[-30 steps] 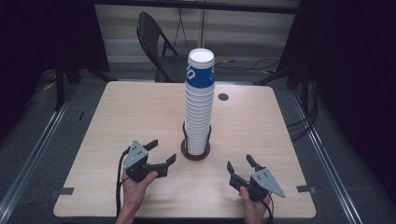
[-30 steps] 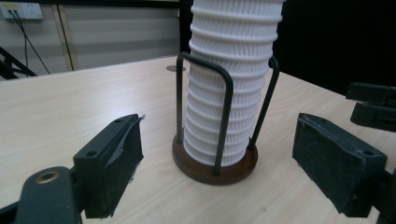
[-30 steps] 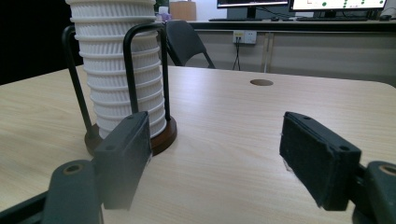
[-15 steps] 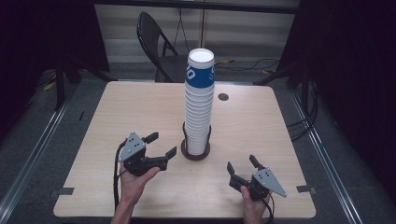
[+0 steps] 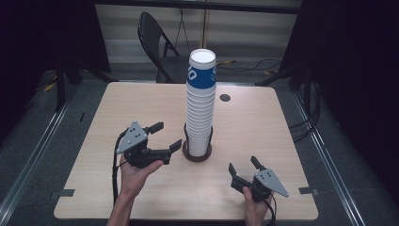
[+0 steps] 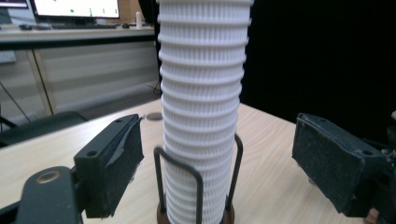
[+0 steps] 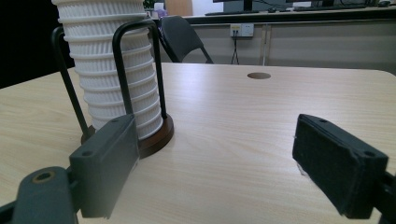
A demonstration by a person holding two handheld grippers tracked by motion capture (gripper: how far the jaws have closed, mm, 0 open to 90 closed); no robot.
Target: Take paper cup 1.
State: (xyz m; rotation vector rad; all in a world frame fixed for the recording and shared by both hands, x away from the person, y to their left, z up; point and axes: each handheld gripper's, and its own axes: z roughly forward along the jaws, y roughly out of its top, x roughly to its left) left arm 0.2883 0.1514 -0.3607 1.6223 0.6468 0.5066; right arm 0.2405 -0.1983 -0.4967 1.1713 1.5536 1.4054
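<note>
While you lift: your left gripper [image 5: 165,136] has risen off the table [image 5: 263,117] since a second ago and now hangs level just left of the cup stack [image 5: 201,101].
Left jaws: apart and empty, with the ribbed cups [image 6: 201,107] framed between them but not touched.
Right gripper [image 5: 243,169]: parked near the table's near right corner; its jaws have just been opening, nothing between them.
Stack: upright in its wire holder [image 5: 196,150] at the table's middle.
Meaning: you look set to grasp the stack.
</note>
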